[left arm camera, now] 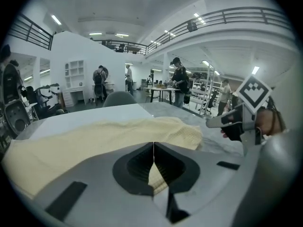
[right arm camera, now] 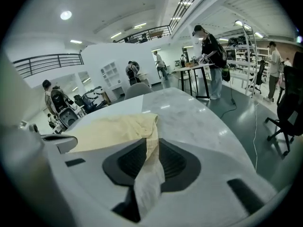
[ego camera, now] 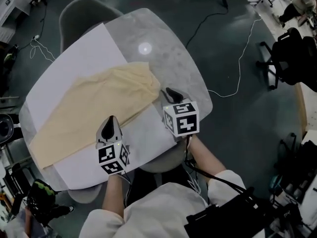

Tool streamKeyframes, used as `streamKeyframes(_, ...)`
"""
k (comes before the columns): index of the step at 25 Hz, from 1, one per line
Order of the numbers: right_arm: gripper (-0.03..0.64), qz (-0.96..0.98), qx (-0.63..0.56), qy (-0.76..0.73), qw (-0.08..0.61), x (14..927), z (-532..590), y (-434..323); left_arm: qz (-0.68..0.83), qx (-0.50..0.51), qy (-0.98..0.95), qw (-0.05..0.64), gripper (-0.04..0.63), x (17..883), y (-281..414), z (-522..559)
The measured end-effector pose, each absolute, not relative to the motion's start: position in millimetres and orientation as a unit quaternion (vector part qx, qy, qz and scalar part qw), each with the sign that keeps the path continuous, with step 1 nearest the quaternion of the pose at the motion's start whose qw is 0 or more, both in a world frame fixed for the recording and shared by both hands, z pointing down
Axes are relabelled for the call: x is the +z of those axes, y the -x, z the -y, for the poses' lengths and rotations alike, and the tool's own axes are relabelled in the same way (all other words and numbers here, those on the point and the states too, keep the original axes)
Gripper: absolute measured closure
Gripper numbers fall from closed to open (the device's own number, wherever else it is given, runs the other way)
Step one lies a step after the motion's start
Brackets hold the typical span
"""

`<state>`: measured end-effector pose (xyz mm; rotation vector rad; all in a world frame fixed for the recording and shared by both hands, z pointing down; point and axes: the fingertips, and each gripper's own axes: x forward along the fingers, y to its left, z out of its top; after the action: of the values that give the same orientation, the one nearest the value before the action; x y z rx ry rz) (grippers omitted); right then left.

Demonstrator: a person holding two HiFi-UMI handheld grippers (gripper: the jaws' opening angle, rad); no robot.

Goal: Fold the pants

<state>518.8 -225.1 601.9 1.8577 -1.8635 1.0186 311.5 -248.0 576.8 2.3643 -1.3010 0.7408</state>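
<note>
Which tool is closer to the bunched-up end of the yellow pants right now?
Right. The right tool sits just beside the bunched end, with cloth from it between its parted jaws. The left tool grips the near edge of the pants, farther along them.

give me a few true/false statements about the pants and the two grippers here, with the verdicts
1. The pants are pale yellow. True.
2. The pants lie on the floor. False: they lie on the table.
3. Pants fabric runs between the right gripper's jaws. True.
4. The left gripper hangs over bare floor, far from the pants. False: it is at the pants' near edge.
</note>
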Motion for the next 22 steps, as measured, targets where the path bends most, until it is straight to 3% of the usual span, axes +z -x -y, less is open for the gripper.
streamKeyframes(4,0.491,0.666,0.371,-0.622,0.179,629,242,-515,0.469,0.266,-0.824,0.176,0.586,588,-313,256)
streamKeyframes(22,0.403,0.684,0.374,-0.576,0.245,665,282,-490,0.485,0.285,-0.806,0.185,0.586,612,-308,275)
